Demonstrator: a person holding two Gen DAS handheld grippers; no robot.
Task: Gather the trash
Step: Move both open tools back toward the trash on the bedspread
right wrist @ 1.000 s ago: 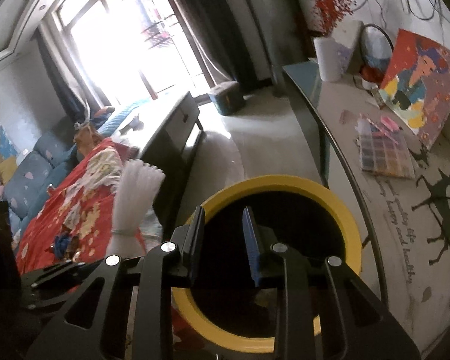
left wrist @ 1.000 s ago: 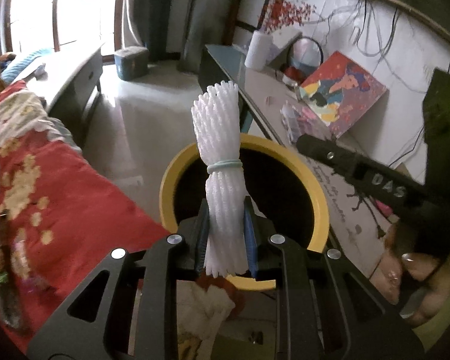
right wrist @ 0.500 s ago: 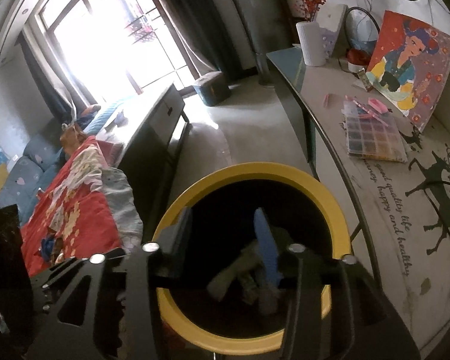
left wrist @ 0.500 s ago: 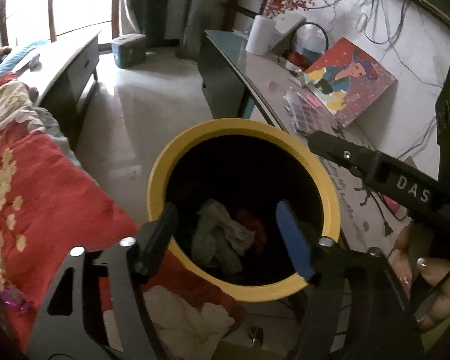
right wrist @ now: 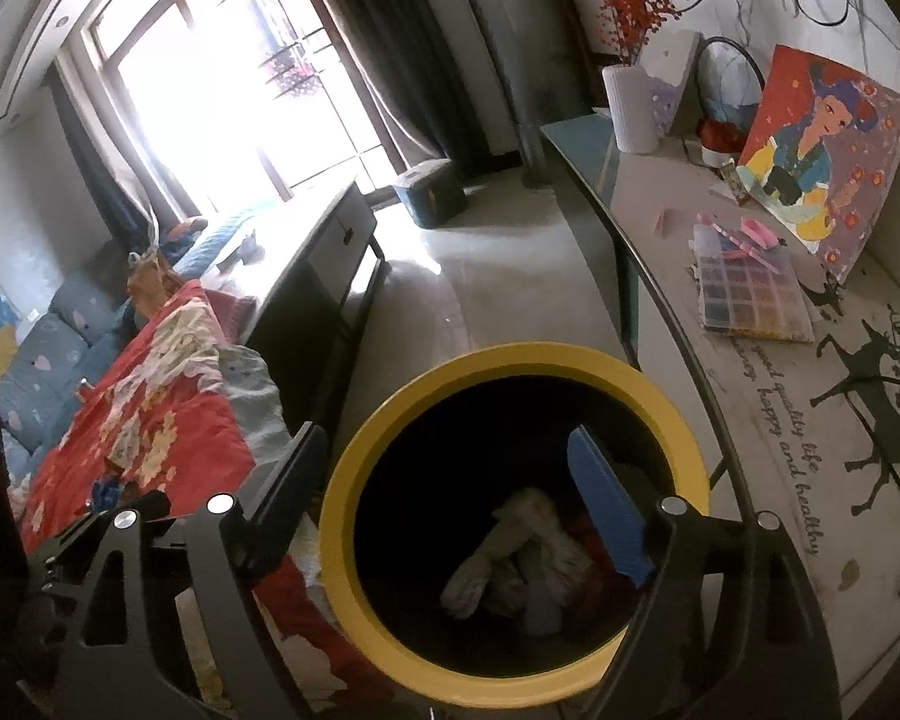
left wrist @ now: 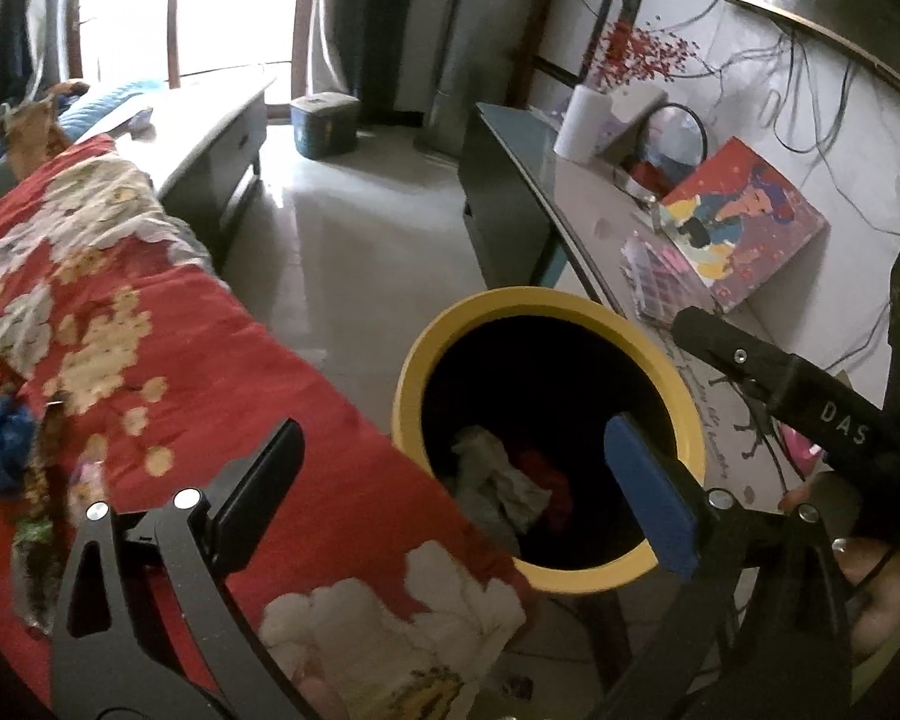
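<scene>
The yellow bin (right wrist: pixel 513 534) sits low between the red blanket (left wrist: pixel 150 360) on the left and the desk (right wrist: pixel 750 420) on the right. The trash (right wrist: pixel 510 564) lies at its bottom, right under the right gripper (right wrist: pixel 450 504). The left gripper (left wrist: pixel 456 492) hangs over the bin's left rim. Both grippers have wide jaws and hold nothing. More trash would likely be over on the blanket side.

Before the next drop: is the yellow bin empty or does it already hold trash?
Partly filled. The yellow bin holds crumpled pale trash at its bottom, well below the rim.
</scene>
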